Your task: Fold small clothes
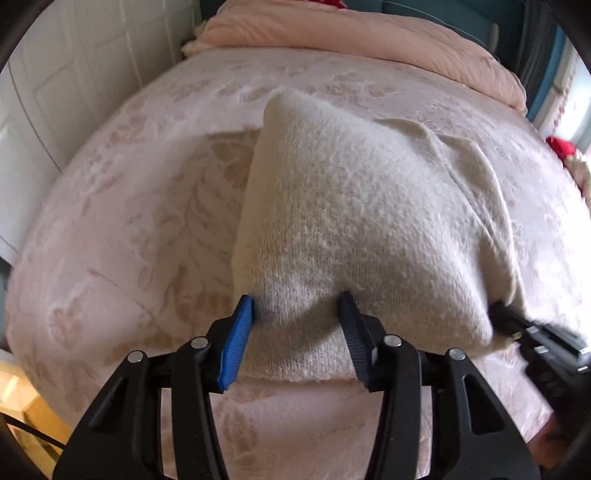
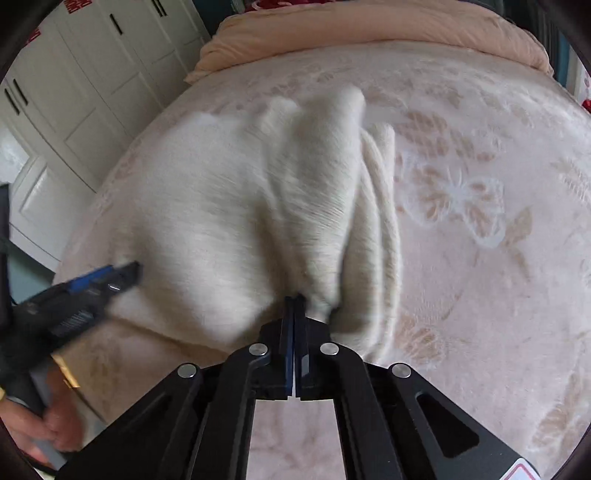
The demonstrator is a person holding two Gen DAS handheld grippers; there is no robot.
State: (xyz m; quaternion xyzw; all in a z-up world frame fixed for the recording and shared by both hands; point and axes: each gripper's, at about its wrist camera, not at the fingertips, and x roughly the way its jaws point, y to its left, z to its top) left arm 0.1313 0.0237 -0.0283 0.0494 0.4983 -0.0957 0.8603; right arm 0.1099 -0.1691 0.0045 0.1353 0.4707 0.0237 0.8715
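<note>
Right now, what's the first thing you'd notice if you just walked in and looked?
A fluffy cream sweater heaped in the middle of a pink flowery blanket on the bed. The left gripper has its blue and black fingers wide open around the sweater's near edge, while the right gripper is pinched shut on a bunched-up fold at the other side. A peach quilt lies rolled along the far end of the bed.

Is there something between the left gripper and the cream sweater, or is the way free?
Nothing visible is in the way. The left gripper is open, with the near edge of the cream sweater already between its fingers. The right gripper is shut on the sweater's other near corner. Only the pink bedspread lies beneath.
</note>
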